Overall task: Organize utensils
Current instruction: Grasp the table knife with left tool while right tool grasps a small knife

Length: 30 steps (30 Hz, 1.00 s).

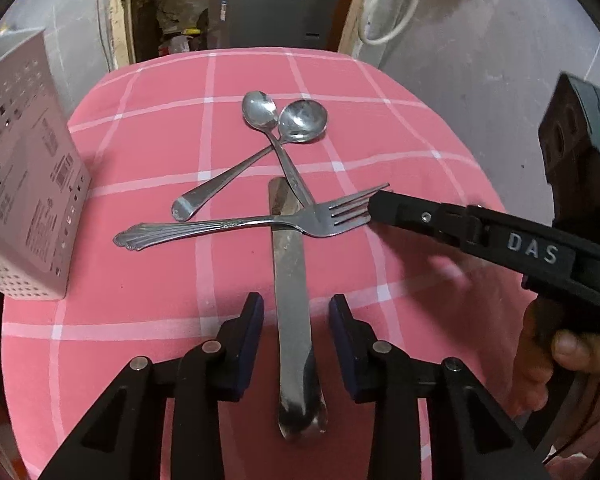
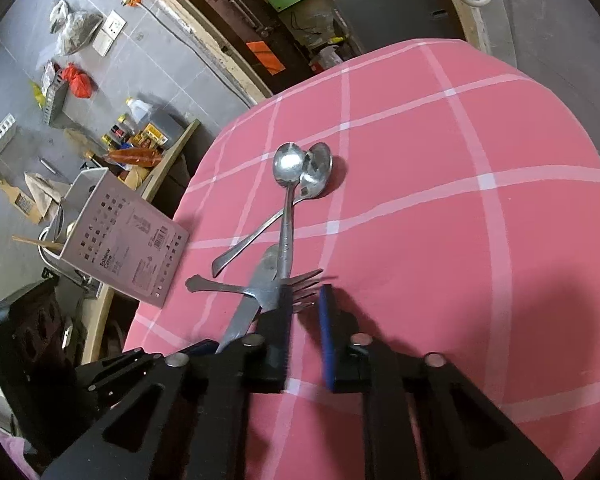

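Right gripper (image 2: 306, 294), down-tilted, seemingly pinches fork (image 2: 217, 287).

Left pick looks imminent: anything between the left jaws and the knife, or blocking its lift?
Nothing between the left gripper and the knife: open jaws straddle its handle. The fork lies across the blade, so lifting may drag it.

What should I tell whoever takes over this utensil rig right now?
Left gripper: open, fingers on either side of the knife handle, not touching it.
Right gripper: shut at the fork tines; a firm pinch is unclear.
Things: the knife, fork and two spoons lie crossed in a pile on the table. The caddy stands at its left edge.
Done: nothing sorted yet.
Left: move all four utensils, presumably into the caddy.
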Motion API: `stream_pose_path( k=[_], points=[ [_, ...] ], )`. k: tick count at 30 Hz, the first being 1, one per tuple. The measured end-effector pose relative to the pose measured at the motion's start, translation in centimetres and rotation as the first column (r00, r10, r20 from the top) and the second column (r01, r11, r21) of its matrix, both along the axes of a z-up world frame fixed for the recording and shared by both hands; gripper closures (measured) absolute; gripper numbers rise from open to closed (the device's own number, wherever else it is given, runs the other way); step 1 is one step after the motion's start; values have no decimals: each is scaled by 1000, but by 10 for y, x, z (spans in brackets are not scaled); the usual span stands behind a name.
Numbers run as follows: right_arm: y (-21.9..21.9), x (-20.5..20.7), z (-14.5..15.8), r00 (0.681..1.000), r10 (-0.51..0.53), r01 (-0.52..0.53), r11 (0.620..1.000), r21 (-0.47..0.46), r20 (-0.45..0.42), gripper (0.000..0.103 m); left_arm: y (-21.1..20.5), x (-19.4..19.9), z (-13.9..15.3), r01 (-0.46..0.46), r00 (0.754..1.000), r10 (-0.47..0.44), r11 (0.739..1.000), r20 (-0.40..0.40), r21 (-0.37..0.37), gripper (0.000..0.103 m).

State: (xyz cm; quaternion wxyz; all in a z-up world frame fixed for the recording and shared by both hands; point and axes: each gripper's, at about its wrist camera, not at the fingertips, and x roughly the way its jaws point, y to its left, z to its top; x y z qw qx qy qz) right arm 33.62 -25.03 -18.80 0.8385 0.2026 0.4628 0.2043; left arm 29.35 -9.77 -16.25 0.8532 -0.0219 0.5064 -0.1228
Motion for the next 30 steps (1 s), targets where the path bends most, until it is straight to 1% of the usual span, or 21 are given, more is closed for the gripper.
stream_pose_path(
  k=[4,9,13,20,21,23,26,27,29,30],
  points=[
    [-9,-1,2,999,-36,36,999,23,2,97,2,-1,2,6,1000,-6,1000,-14,-12,82],
    [-25,-9,14,997,-70,69,997,33,31,98,11,2,3,-16,998,14,998,-53,-55,88],
    [-45,-19,22,993,-114,112,993,48,34,99,16,-1,4,-35,996,30,998,-82,-59,88],
    [-76,-39,24,987,-158,157,985,69,15,99,35,-25,7,-71,992,67,997,-110,-31,88],
    [-80,-41,23,987,-161,160,984,75,9,99,39,-29,7,-76,991,71,996,-115,-41,88],
    [-86,-46,22,987,-163,163,984,77,1,99,45,-36,7,-90,988,83,995,-127,-53,88],
    [-93,-53,24,989,-150,150,986,68,-2,100,50,-45,7,-98,986,92,995,-137,-34,88],
    [-95,-56,26,991,-137,137,989,58,-1,100,54,-48,7,-106,985,99,994,-144,-38,88],
    [-97,-59,29,994,-108,108,993,41,1,100,59,-51,7,-113,982,101,991,-158,-66,88],
    [-97,-60,30,995,-97,97,995,36,1,100,62,-51,6,-109,981,92,990,-172,-94,88]
  ],
)
